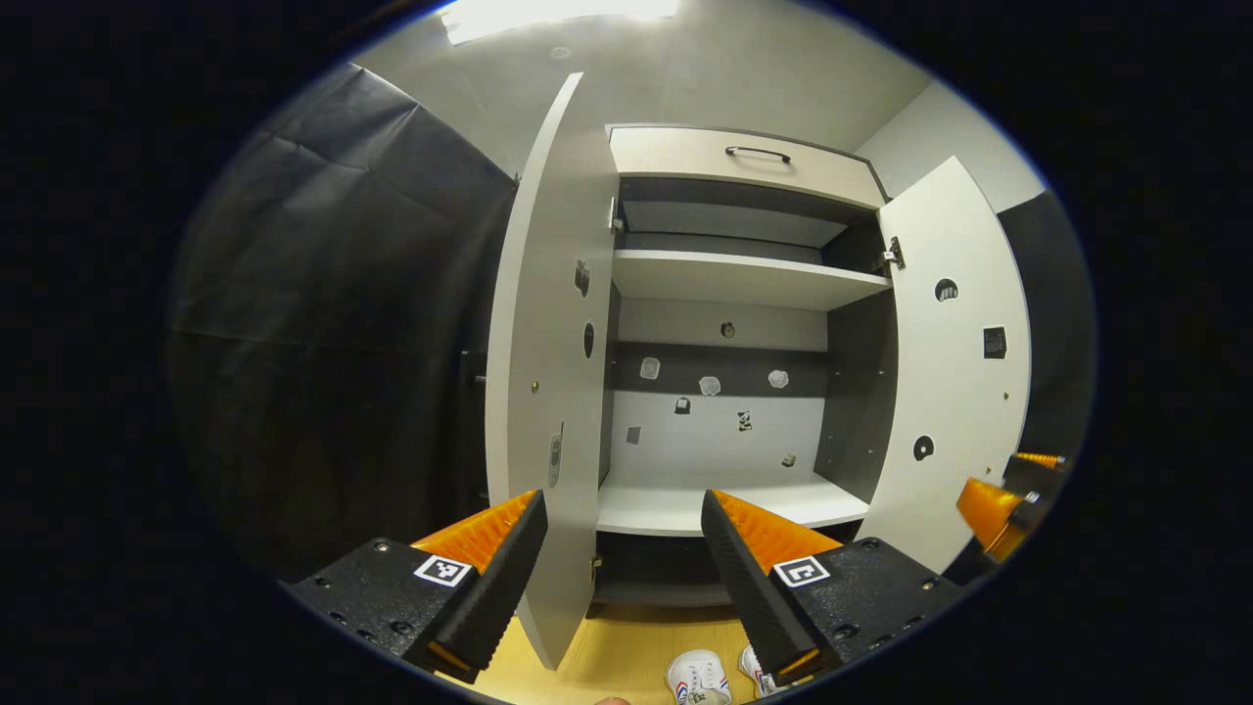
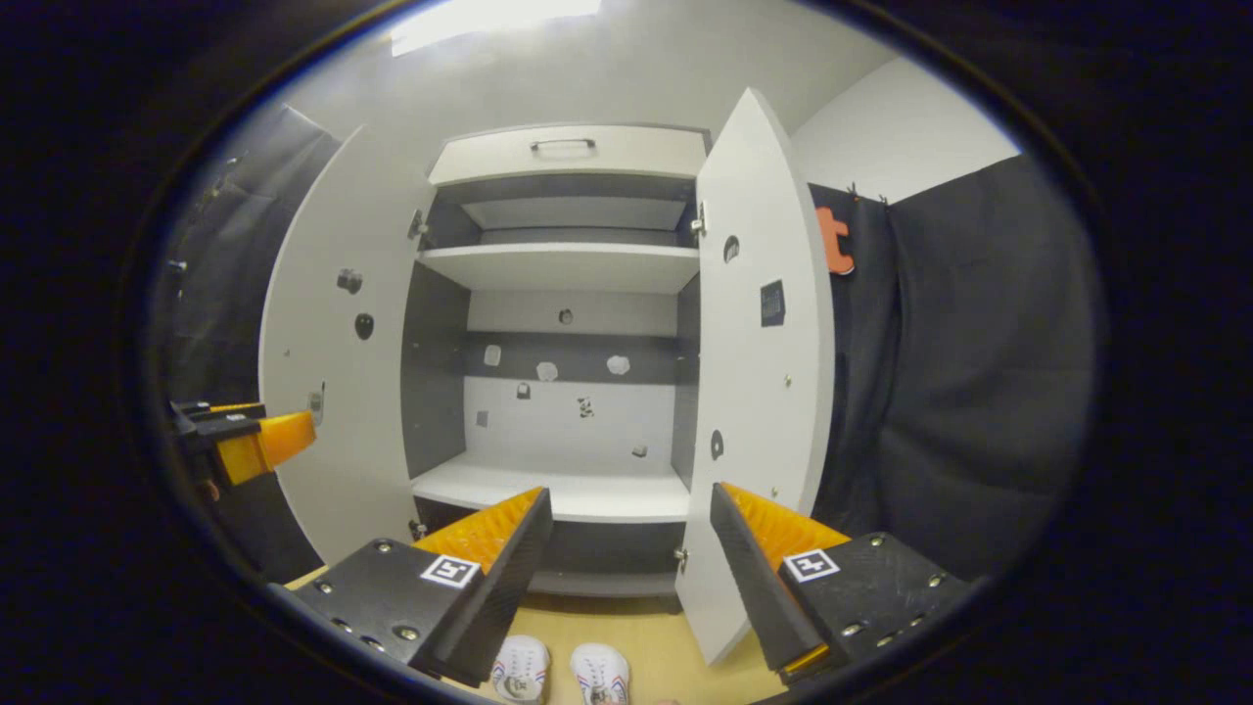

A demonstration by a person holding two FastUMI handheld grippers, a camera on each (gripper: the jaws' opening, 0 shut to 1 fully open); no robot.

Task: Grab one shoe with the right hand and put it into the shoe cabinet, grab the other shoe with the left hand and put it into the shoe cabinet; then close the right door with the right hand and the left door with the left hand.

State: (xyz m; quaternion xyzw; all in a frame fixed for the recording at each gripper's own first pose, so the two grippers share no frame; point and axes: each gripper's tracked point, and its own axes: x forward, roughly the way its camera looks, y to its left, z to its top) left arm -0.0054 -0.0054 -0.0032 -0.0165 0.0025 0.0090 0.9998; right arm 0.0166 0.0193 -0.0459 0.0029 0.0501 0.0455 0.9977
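In the left gripper view, the left tool (image 1: 622,509) hangs in the air in front of the shoe cabinet (image 1: 734,284), its two fingers spread wide with nothing between them. The cabinet stands open at 12 o'clock. Its left door (image 1: 548,392) is swung out toward the camera, its edge running down between the fingers. Its right door (image 1: 954,372) is swung out at 3 o'clock. Inside, an upper shelf (image 1: 739,279) and a lower shelf (image 1: 724,504) both lie bare, and a drawer with a dark handle (image 1: 759,154) sits across the top. Two white shoes (image 1: 700,678) rest side by side on the wooden floor (image 1: 626,646) at 6 o'clock, below the cabinet and outside it; the right one is partly hidden behind the right finger. The right tool (image 1: 998,504) shows at 4 o'clock, just beside the lower edge of the right door.

In the right gripper view, the right tool (image 2: 631,514) is also held clear of everything, fingers wide apart and holding nothing. The shoe cabinet (image 2: 568,294) faces it at 12 o'clock with the left door (image 2: 333,392) open at 9 o'clock and the right door (image 2: 759,372) open just right of centre. The lower shelf (image 2: 558,490) is bare. The pair of white shoes (image 2: 563,674) sits at 6 o'clock on the floor (image 2: 656,646), toes toward the cabinet, between the two fingers and below them. The left tool (image 2: 259,441) shows at 9 o'clock in front of the left door; I cannot tell from here how its fingers stand.
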